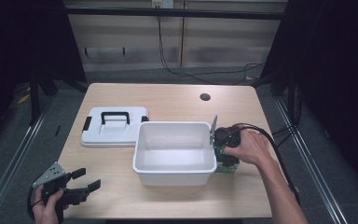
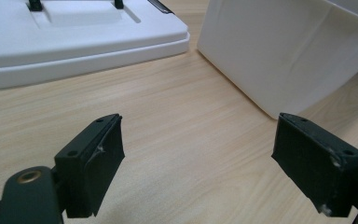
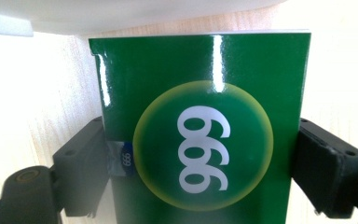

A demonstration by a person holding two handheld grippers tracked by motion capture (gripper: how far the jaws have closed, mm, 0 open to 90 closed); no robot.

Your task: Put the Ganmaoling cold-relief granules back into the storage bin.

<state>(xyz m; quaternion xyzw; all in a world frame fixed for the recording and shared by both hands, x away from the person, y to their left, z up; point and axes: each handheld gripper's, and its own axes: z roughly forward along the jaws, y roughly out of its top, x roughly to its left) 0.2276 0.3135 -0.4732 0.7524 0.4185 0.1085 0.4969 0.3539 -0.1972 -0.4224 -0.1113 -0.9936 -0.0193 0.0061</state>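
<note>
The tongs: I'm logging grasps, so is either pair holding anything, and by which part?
The right tongs clamp the green box across its two narrow sides, beside the white tub. The left tongs stand open, holding nothing.

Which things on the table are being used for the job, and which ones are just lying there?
Being used, it seems:
- green box, squeezed between the right gripper fingers
- white bin, open and empty, right beside that box

Just lying there for now:
- white lid with a black handle, flat beside the bin
- left gripper, open, holding nothing
- cable on the floor behind the table
</note>
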